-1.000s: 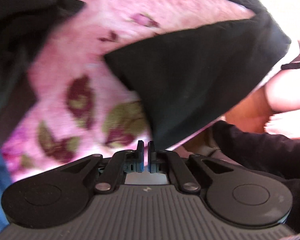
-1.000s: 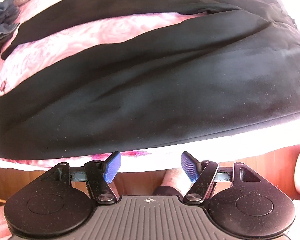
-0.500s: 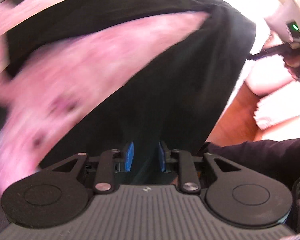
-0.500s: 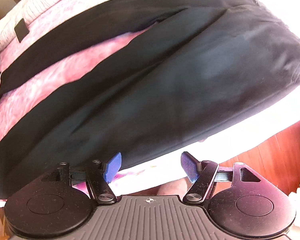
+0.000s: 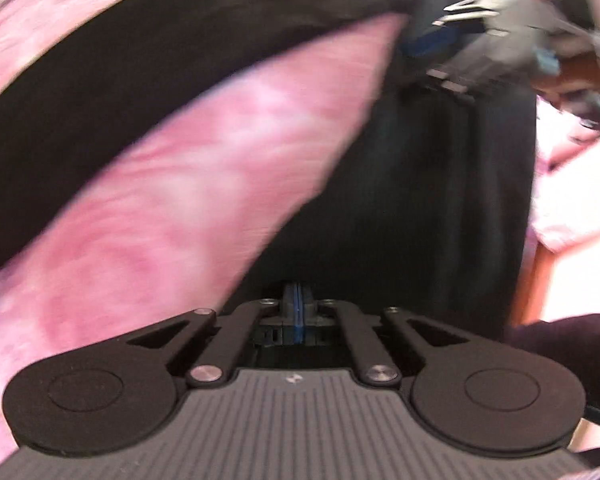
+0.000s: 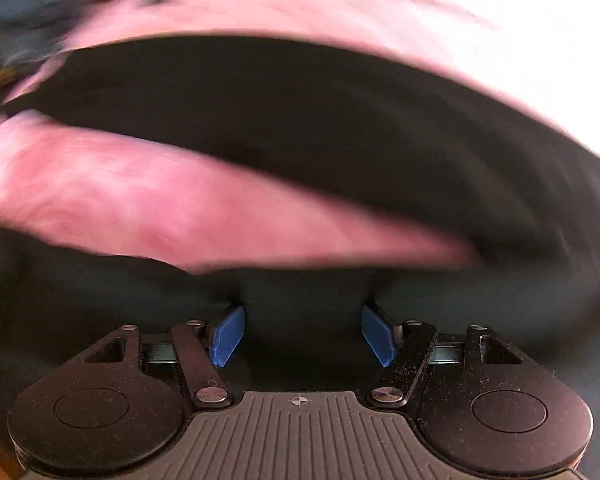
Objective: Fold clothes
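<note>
Black trousers [image 5: 400, 200] lie spread on a pink floral blanket [image 5: 188, 208], their two legs apart with blanket showing between them. My left gripper [image 5: 298, 304] is shut, its blue pads together right at the near leg's fabric; whether cloth is pinched I cannot tell. My right gripper [image 6: 302, 332] is open, its blue pads wide apart low over the trousers [image 6: 300, 128]. It also shows blurred in the left wrist view [image 5: 480, 48], at the far end near the crotch.
The pink blanket [image 6: 180, 208] covers the bed. A blue-grey garment [image 6: 16, 16] lies blurred at the far left in the right wrist view. A strip of wooden floor [image 5: 524, 288] and a dark sleeve [image 5: 560, 344] sit at the right.
My left gripper opened half a second ago and has shut again at the trouser leg. My right gripper moved from the bed's edge in over the trousers, staying open.
</note>
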Demonstrator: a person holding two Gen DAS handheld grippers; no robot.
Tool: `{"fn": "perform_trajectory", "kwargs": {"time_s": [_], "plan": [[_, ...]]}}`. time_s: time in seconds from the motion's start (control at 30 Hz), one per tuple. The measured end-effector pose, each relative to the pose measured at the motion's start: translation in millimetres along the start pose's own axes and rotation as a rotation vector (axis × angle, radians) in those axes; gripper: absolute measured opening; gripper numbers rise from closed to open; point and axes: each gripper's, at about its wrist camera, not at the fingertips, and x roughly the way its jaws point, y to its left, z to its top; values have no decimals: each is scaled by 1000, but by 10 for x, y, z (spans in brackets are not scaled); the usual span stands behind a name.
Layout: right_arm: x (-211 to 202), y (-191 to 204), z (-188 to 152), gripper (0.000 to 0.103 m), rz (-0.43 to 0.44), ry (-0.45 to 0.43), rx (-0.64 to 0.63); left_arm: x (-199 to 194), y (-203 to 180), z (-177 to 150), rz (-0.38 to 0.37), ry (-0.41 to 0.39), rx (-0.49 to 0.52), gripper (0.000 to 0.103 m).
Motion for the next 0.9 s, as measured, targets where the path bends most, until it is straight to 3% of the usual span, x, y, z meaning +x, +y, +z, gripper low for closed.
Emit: {"fn": "perform_trajectory", "kwargs": {"time_s": [0.07, 0.2, 0.3, 0.4, 0.5, 0.67, 0.9], "plan": [[-127, -33, -22, 69, 26, -45, 31, -44, 53, -6, 16, 12, -30, 3], [-522, -373, -404, 69, -73, -90, 172, -28, -31, 48, 44, 41, -55, 7], [-649, -797, -1012, 69, -176, 65, 256, 54, -107, 65, 79, 74, -39, 7], [-1001, -1091, -1518, 69, -243, 110, 297, 104, -167, 86, 109, 102, -22, 7], [-1227, -1263, -1750, 69, -301, 172, 383, 40, -232, 53, 119, 121, -17, 7], [-1415, -1161, -1665, 69, -286, 75, 466, -147, -230, -313, 150, 152, -12, 18], [-955, -224, -1101, 69, -96, -49, 412, -408, -226, -826, 193, 196, -5, 18]]}}
